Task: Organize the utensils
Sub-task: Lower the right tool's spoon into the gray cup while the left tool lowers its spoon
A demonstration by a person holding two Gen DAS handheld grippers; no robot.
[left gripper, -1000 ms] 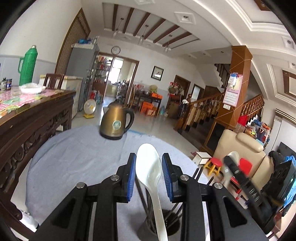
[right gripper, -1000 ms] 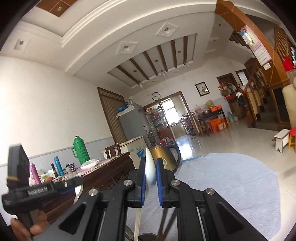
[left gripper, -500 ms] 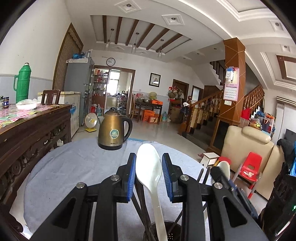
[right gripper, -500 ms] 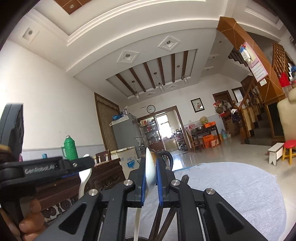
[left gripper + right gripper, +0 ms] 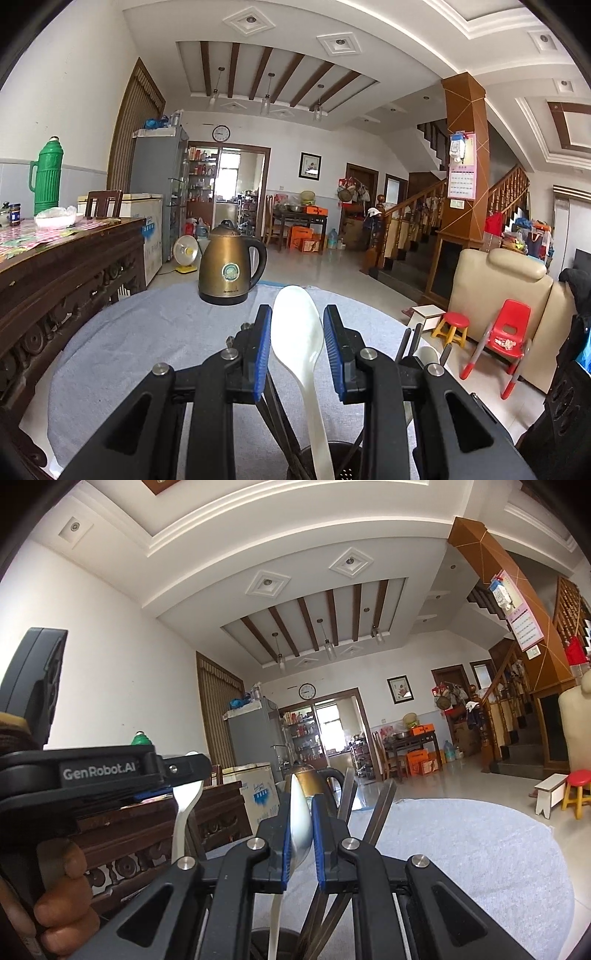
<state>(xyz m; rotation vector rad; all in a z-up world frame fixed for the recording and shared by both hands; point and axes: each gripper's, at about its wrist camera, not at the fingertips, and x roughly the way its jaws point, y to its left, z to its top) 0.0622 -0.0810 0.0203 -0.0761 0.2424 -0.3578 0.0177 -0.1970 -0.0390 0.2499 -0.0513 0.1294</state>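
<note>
My left gripper (image 5: pixel 297 347) is shut on a white plastic spoon (image 5: pixel 299 347), bowl up, its handle running down into a dark utensil holder (image 5: pixel 343 461) at the frame's bottom. My right gripper (image 5: pixel 299 834) is shut on a second white spoon (image 5: pixel 300 823), seen edge-on, its handle also reaching down into the holder (image 5: pixel 273 939). Several dark chopsticks (image 5: pixel 380 808) stand in the holder beside it. The left gripper's body (image 5: pixel 99 771) and the hand holding it fill the left of the right wrist view, with its spoon (image 5: pixel 184 805) below.
A bronze kettle (image 5: pixel 231 264) stands at the far side of the round table with a grey-blue cloth (image 5: pixel 147 332). A carved wooden sideboard (image 5: pixel 55 273) with a green thermos (image 5: pixel 47 177) is to the left. A beige armchair (image 5: pixel 506 291) and red child's chair (image 5: pixel 508 328) are on the right.
Both grippers, each still holding its spoon, have tilted upward and drawn close together over the holder. The left gripper now fills more of the right wrist view.
</note>
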